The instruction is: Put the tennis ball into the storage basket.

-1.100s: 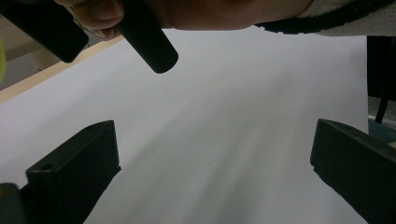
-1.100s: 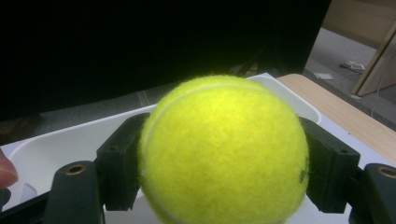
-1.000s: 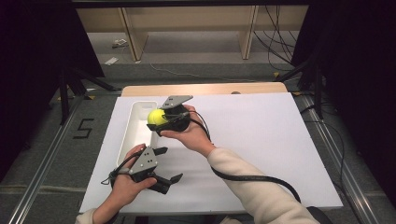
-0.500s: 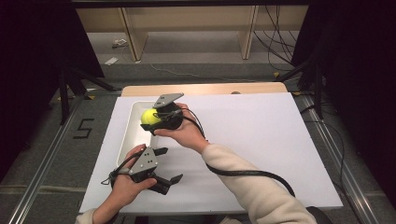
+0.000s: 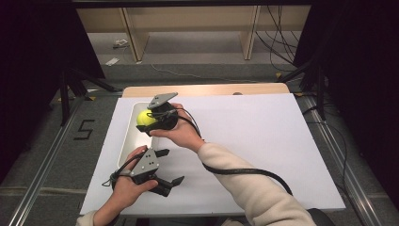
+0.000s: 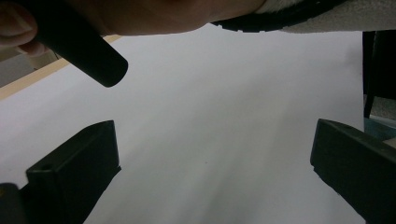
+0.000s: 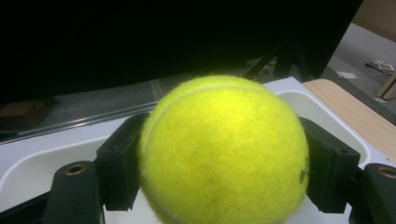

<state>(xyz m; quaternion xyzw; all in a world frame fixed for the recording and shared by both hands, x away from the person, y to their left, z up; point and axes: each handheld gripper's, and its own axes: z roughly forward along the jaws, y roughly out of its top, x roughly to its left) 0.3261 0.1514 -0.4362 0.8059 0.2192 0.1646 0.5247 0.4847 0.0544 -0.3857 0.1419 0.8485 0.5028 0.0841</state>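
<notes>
Two grippers are at work, but just one carries anything: the right gripper (image 5: pixel 151 123) has its jaws clamped on either side of a yellow tennis ball (image 5: pixel 145 117), and it hangs over the far end of a white tray (image 5: pixel 127 146) that lies along the left part of the white sheet (image 5: pixel 263 141) covering the table. In the right gripper view the ball (image 7: pixel 224 151) sits squarely between the two black jaws, pressed on both flanks, with the tray's rim (image 7: pixel 327 105) and pale floor showing behind and beneath it; the ball looks to be clear of the tray floor, though how high I cannot tell. My reading is that the step in hand is carrying the ball to the tray, and it is nearly finished. The next move would call for lowering the ball inside the rim and then letting the jaws part, gently enough that it does not roll or bounce out. The left gripper (image 5: pixel 170 181) rests near the table's front edge, beside the tray's near end, jaws spread wide with nothing between them; its own view looks between them onto bare sheet.
</notes>
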